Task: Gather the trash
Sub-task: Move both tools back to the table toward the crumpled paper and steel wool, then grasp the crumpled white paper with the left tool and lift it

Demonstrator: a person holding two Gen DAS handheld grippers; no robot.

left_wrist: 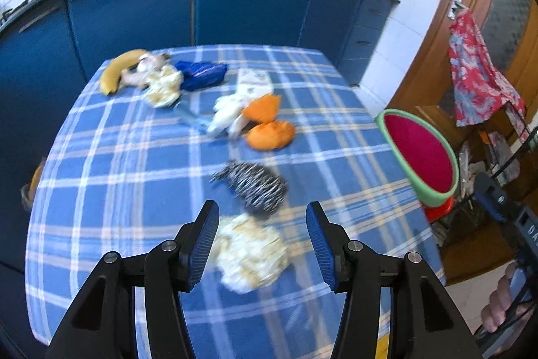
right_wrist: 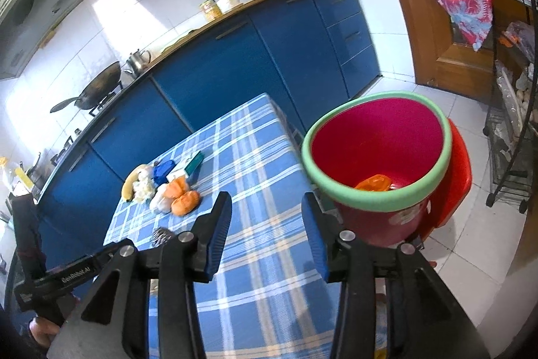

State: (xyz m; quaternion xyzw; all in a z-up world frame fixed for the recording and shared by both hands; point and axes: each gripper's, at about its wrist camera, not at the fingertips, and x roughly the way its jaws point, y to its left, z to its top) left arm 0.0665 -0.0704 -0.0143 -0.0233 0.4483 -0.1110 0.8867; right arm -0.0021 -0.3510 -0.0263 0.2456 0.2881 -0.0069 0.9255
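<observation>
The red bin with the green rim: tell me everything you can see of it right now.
The red plastic bin with the pale green rim stands upright beside the right edge of the blue checked tablecloth, apparently on a red stool. Its outside carries a faint floral print. Inside, its pink-red wall is bare, and an orange crumpled wrapper lies at the bottom. Neither gripper touches it.

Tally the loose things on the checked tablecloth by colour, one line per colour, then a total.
Orange: 2, orange peel pieces
Yellow: 1, banana
Blue: 1, blue wrapper
Black-and-white: 1, striped wrapper
White or cream: 5, crumpled tissues, pale scrap, carton
Total: 10
</observation>
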